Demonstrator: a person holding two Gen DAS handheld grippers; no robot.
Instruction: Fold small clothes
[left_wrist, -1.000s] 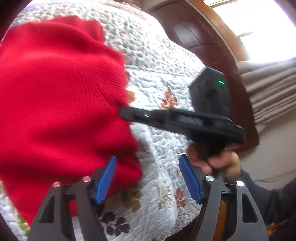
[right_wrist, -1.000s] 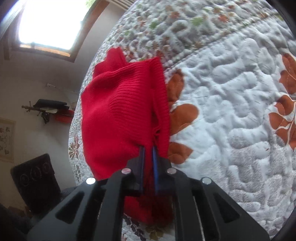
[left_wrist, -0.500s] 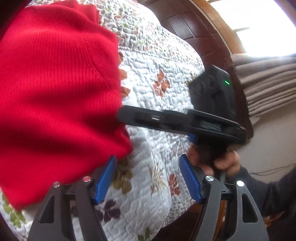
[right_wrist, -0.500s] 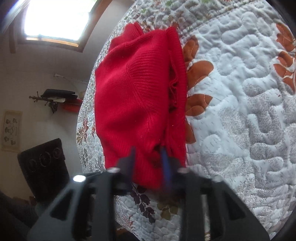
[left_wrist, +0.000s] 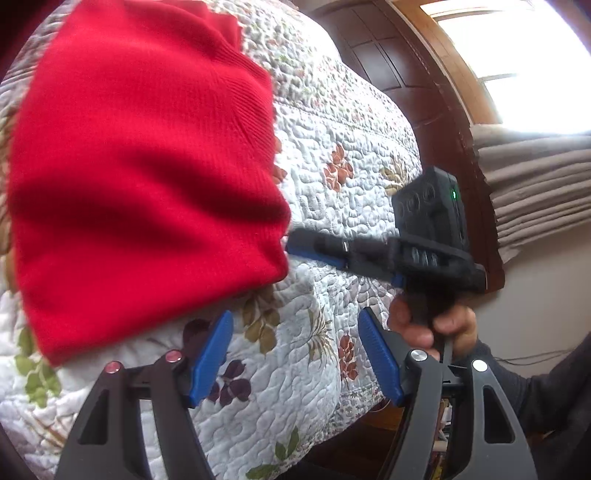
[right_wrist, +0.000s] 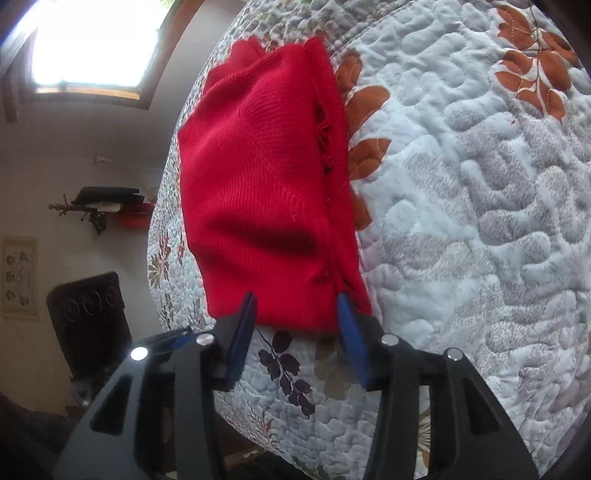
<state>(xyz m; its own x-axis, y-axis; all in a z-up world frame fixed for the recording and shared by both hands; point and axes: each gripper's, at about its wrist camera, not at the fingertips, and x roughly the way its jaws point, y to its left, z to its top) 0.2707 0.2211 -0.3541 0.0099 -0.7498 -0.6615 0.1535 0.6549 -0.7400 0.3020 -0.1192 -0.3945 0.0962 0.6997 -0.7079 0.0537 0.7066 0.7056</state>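
A: Left wrist view first — anything changed?

B: Yes. Right claw (left_wrist: 295, 245), clamped on the edge of the red knit (left_wrist: 147, 177) a second ago, now spread apart and just beside that edge, gripping nothing. Held by a hand (left_wrist: 432, 326) in a dark sleeve.

A: And the left claw (left_wrist: 295, 354)?

B: Wide apart, empty, hanging over the flowered quilt (left_wrist: 351, 192) a little short of the knit's near corner — no contact.

A: Meaning for the fold?

B: Probably a fold just laid down and let go; likely either a last smoothing or done with this piece.

A: Right wrist view now?

B: Same story. Right claw (right_wrist: 299, 325) open, blue fingers (right_wrist: 351, 332) either side of the near end of the knit (right_wrist: 266, 184), not pinching it. Shut on that end a second ago.

A: Look of the knit?

B: Compact red bundle, doubled over, lying flat near the edge of the quilt (right_wrist: 461, 221). Fine ribbing, soft dip in the middle, loose frayed-looking layers along the right side — not a crisp edge. Slightly puffy rather than pressed.
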